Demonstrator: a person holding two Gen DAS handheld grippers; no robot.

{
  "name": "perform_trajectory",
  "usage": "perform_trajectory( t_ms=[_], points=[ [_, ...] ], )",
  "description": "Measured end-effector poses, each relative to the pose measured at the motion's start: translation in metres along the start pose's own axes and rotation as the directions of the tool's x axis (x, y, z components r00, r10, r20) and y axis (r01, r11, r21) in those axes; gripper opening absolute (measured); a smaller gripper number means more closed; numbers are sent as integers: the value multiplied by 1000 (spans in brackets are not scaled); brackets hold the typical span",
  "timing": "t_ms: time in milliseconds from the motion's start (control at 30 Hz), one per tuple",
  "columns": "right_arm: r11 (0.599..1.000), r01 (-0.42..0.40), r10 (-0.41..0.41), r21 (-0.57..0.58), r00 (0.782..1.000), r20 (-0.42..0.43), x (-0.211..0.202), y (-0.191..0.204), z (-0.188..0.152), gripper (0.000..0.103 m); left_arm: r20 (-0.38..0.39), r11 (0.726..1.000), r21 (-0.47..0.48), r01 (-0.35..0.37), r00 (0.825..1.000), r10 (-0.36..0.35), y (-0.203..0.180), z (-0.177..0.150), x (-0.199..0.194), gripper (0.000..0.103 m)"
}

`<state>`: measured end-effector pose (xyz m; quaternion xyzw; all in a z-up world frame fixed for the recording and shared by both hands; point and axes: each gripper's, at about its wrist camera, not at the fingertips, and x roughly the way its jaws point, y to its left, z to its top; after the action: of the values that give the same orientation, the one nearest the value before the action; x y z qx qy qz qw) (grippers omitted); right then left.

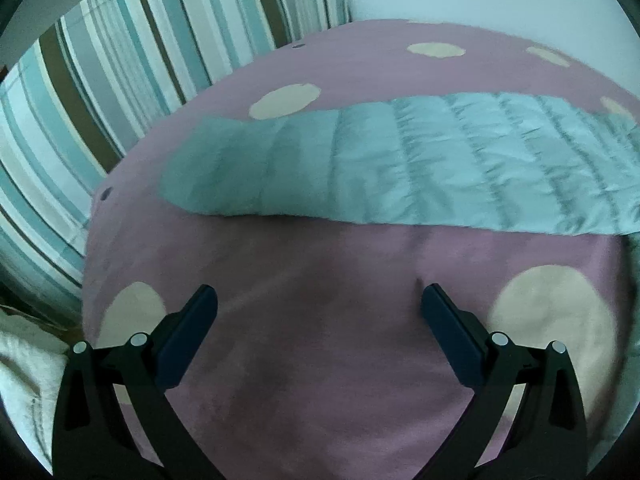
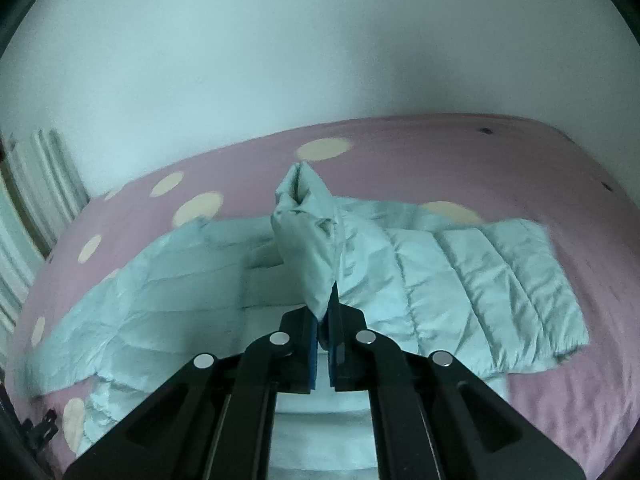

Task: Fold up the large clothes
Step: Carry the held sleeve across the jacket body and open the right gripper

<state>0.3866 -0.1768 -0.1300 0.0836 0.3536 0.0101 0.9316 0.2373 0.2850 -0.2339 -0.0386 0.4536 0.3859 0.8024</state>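
Observation:
A pale blue quilted jacket point(image 2: 460, 280) lies spread across a pink bed cover with cream dots point(image 2: 440, 152). My right gripper point(image 2: 324, 312) is shut on one of its sleeves point(image 2: 308, 232), which rises from the fingertips with its open cuff at the top. In the left wrist view the other sleeve point(image 1: 400, 164) stretches flat across the cover, cuff at the left. My left gripper point(image 1: 320, 300) hovers open over bare pink cover in front of that sleeve, with nothing between its fingers.
Striped curtains point(image 1: 132, 80) hang past the bed's left edge. A white radiator point(image 2: 44, 184) stands by the wall at the left. A plain wall point(image 2: 320, 60) runs behind the bed. White fabric point(image 1: 28, 368) lies low beside the bed.

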Motion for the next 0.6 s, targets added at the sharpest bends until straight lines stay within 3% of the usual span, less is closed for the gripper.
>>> perform_trajectory(
  t_ms=[267, 600],
  points=[
    [988, -98, 88, -117, 992, -88, 24, 74, -15, 3, 20, 998, 20, -66, 998, 66, 0, 1, 2, 101],
    [967, -163, 110, -196, 960, -257, 71, 134, -41, 3, 6, 1000, -14, -23, 1000, 23, 4, -3, 7, 101]
  ],
)
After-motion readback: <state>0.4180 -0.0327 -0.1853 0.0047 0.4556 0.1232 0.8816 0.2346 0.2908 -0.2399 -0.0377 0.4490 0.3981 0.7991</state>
